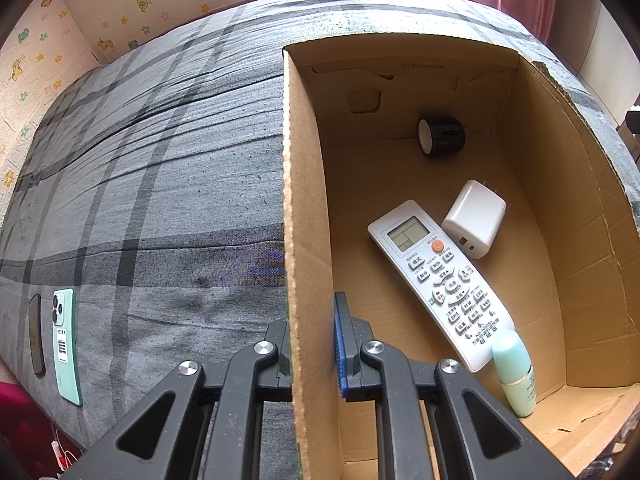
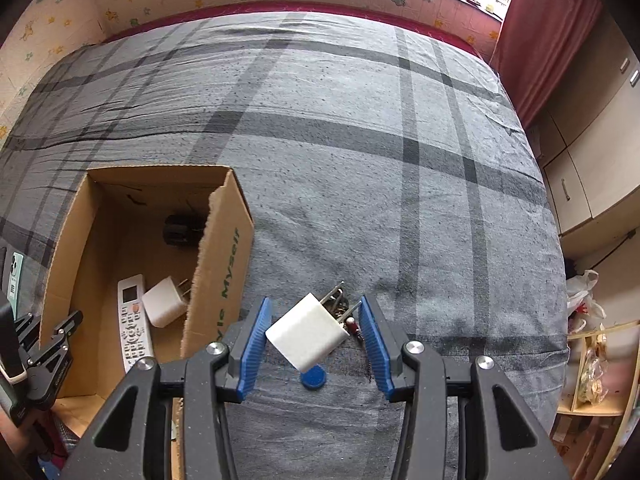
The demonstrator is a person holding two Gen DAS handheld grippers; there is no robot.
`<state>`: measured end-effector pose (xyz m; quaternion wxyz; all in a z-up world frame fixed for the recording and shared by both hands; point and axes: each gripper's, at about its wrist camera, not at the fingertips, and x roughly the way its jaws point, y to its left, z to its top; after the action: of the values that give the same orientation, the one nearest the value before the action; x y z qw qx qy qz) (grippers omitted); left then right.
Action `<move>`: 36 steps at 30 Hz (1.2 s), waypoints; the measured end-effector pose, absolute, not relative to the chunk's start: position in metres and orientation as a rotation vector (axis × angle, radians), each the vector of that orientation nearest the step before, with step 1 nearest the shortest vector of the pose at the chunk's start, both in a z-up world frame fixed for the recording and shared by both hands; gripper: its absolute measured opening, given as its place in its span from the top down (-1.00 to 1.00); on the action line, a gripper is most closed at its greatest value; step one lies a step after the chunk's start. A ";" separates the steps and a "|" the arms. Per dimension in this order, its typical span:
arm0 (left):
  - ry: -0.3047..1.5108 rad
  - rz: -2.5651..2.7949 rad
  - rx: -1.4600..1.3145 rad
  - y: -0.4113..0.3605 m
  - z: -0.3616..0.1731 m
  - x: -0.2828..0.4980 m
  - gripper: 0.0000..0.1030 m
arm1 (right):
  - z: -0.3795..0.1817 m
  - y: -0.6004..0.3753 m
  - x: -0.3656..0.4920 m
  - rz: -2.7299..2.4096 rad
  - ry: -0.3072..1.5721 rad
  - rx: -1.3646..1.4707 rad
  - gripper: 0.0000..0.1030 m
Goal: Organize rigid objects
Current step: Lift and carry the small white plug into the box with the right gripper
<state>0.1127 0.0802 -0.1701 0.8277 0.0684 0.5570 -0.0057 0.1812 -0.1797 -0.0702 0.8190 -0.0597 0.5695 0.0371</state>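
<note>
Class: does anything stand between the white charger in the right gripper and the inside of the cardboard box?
Only the cardboard box's green-lettered side wall, which rises between the white charger in the right gripper and the inside. The top is open, so it should pass over.

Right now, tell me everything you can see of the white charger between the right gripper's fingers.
The white charger is a small, rounded block of smooth matte plastic with two bare metal prongs at one end. It sits tilted between the blue pads of the right gripper, prongs pointing up and right. One body corner meets the left pad and a prong tip seems to reach the right pad. It appears lifted clear of the grey plaid bedspread.
</note>
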 end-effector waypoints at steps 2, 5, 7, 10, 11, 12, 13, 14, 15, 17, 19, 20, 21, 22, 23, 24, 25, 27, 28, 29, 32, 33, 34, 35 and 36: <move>1.183 -0.012 0.145 0.081 -0.170 0.113 0.73 | -0.066 -0.169 0.179 0.096 1.202 -0.144 0.06; 1.183 -0.012 0.144 0.081 -0.170 0.113 0.73 | -0.060 -0.153 0.176 0.128 1.189 -0.162 0.06; 1.183 -0.012 0.144 0.081 -0.170 0.113 0.73 | -0.057 -0.142 0.174 0.150 1.184 -0.172 0.06; 1.184 -0.012 0.143 0.080 -0.170 0.113 0.73 | -0.056 -0.126 0.171 0.183 1.180 -0.186 0.06; 1.184 -0.012 0.143 0.080 -0.170 0.113 0.73 | -0.056 -0.120 0.170 0.195 1.181 -0.192 0.06; 1.184 -0.012 0.144 0.080 -0.170 0.113 0.73 | -0.057 -0.115 0.170 0.204 1.181 -0.199 0.06; 1.184 -0.012 0.144 0.080 -0.170 0.113 0.73 | -0.057 -0.110 0.169 0.210 1.178 -0.208 0.06; 1.183 -0.012 0.143 0.080 -0.170 0.113 0.73 | -0.058 -0.104 0.167 0.215 1.176 -0.218 0.06; 1.183 -0.013 0.141 0.080 -0.170 0.113 0.73 | -0.059 -0.100 0.166 0.224 1.176 -0.224 0.06; 1.184 -0.013 0.141 0.081 -0.170 0.113 0.73 | -0.061 -0.091 0.164 0.243 1.182 -0.226 0.06; 1.184 -0.014 0.141 0.081 -0.171 0.113 0.73 | -0.065 -0.083 0.163 0.259 1.187 -0.234 0.06; 1.184 -0.014 0.141 0.081 -0.171 0.113 0.73 | -0.067 -0.079 0.162 0.268 1.190 -0.237 0.06; 1.184 -0.014 0.139 0.081 -0.171 0.113 0.73 | -0.069 -0.075 0.161 0.276 1.193 -0.239 0.06; 1.184 -0.015 0.138 0.082 -0.171 0.113 0.73 | -0.071 -0.071 0.160 0.284 1.198 -0.242 0.06; 1.185 -0.016 0.136 0.082 -0.171 0.113 0.73 | -0.074 -0.067 0.160 0.288 1.202 -0.244 0.06; 1.185 -0.016 0.136 0.083 -0.171 0.113 0.73 | -0.077 -0.063 0.159 0.293 1.206 -0.249 0.06; 1.184 -0.016 0.135 0.083 -0.171 0.113 0.73 | -0.081 -0.059 0.158 0.298 1.213 -0.253 0.06; 1.184 -0.016 0.134 0.083 -0.172 0.113 0.73 | -0.089 -0.052 0.156 0.309 1.226 -0.261 0.06; 1.184 -0.017 0.135 0.083 -0.172 0.113 0.73 | -0.094 -0.048 0.155 0.314 1.234 -0.267 0.06; 1.183 -0.017 0.136 0.083 -0.172 0.113 0.73 | -0.098 -0.045 0.155 0.319 1.243 -0.272 0.06; 1.184 -0.017 0.133 0.084 -0.172 0.113 0.73 | -0.113 -0.035 0.152 0.331 1.267 -0.291 0.06; 1.184 -0.018 0.134 0.084 -0.172 0.113 0.73 | -0.117 -0.032 0.152 0.333 1.277 -0.295 0.06; 1.184 -0.018 0.134 0.083 -0.172 0.113 0.73 | -0.122 -0.029 0.151 0.336 1.285 -0.299 0.06; 1.184 -0.018 0.134 0.083 -0.172 0.113 0.73 | -0.127 -0.026 0.151 0.338 1.294 -0.305 0.06; 1.184 -0.018 0.134 0.083 -0.172 0.114 0.73 | -0.132 -0.024 0.150 0.339 1.302 -0.310 0.06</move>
<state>0.1136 0.0833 -0.1721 0.8277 0.0631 0.5576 -0.0085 0.1499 -0.0241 -0.1316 0.7711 -0.1430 0.6005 0.1563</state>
